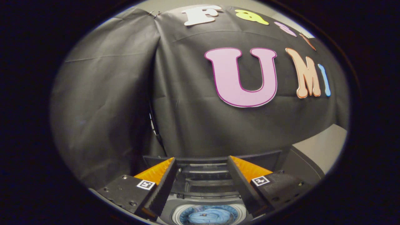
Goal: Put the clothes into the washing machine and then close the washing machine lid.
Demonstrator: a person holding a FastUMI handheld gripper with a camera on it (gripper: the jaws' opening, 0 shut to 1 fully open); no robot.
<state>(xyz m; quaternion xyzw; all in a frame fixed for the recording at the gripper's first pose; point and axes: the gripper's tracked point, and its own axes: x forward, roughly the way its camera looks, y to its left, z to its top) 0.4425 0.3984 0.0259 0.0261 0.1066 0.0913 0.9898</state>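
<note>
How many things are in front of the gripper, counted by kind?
Washing machines: 1, its lid up
Blue clothes inside the drum: 1 bundle
Grippers: 1, fingers open and holding nothing
Black cloth walls: 1
Total: 4

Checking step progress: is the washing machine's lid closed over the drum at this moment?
No: the lid stands raised behind the open drum, where blue clothes lie, seen between the open jaws of the gripper.

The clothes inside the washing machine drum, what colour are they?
Light blue clothes, seen in the gripper view between the open gripper fingers.
</note>
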